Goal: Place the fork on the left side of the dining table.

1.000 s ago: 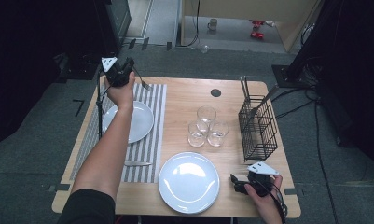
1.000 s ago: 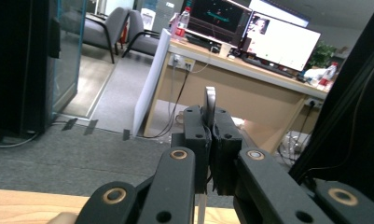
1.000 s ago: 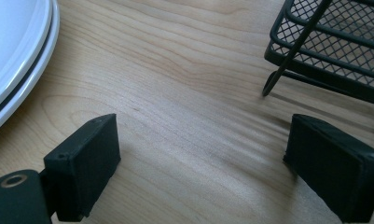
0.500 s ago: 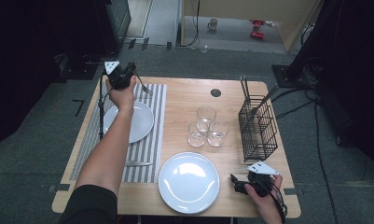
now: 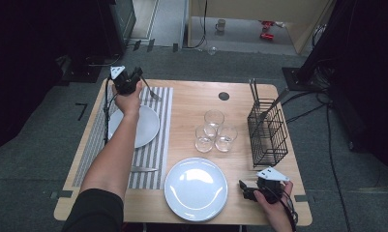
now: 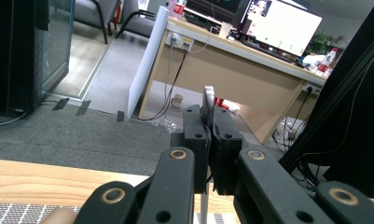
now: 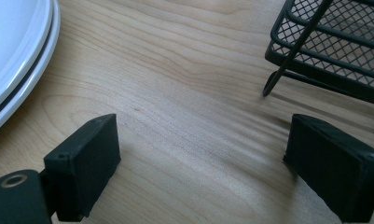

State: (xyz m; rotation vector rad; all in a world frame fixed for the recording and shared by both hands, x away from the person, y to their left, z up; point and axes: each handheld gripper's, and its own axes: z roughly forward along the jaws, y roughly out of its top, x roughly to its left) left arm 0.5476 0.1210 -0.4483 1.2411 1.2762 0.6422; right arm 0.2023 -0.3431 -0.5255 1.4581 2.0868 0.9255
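Fork (image 5: 152,91) placement is the work in hand: the utensil is clamped by its handle (image 6: 208,100) between the closed jaws of the left gripper (image 5: 133,77), with the tines pointing down and toward the table centre, above the far end of the striped placemat (image 5: 157,145). Gripping at the handle end keeps the tines free to meet the mat first, which suits laying the fork down flat. Just on the near side of the fork, the grey plate (image 5: 145,126) sits on the placemat, so the fork appears intended for a spot on the mat beside or beyond that plate. A knife (image 5: 143,169) lies at the placemat's near edge. Beside the placemat on bare wood rests a white plate (image 5: 195,188), and farther across stand three glasses (image 5: 214,131). Well apart from the placemat, at the opposite table edge, a black wire caddy (image 5: 266,130) holds upright utensils, likely the source of the cutlery. The right gripper (image 5: 247,191) rests on the table (image 7: 189,70) between the white plate and the caddy, its jaws spread wide and empty, parked clear of the working side.
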